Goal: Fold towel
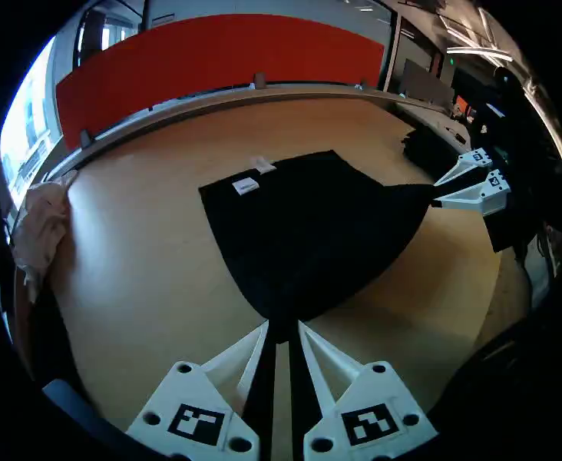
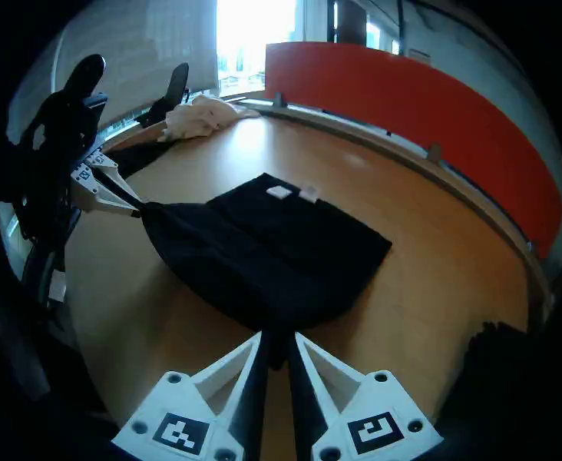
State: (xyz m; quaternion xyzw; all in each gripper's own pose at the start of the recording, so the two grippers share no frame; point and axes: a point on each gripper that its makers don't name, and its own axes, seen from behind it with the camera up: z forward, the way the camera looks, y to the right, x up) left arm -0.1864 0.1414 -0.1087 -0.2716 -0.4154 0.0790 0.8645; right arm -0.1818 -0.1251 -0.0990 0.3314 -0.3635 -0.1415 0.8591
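Observation:
A black towel [image 1: 312,230] lies on the wooden table [image 1: 143,253], its far part flat and carrying two small white tags [image 1: 245,185]. One near corner is pinched in my left gripper [image 1: 283,329], which is shut on the cloth. Off to the right, my right gripper [image 1: 436,194] is shut on the other corner. In the right gripper view the towel [image 2: 266,253] sags between my right gripper [image 2: 278,336] at the bottom and my left gripper [image 2: 137,207] at the far left. The held edge is raised off the table [image 2: 434,253].
A red partition [image 1: 219,61] runs along the table's far edge. A crumpled pale cloth [image 2: 200,115] lies near the table's window end. A black object [image 1: 427,150] sits at the right side of the table. Office chairs [image 2: 175,84] stand beyond the edge.

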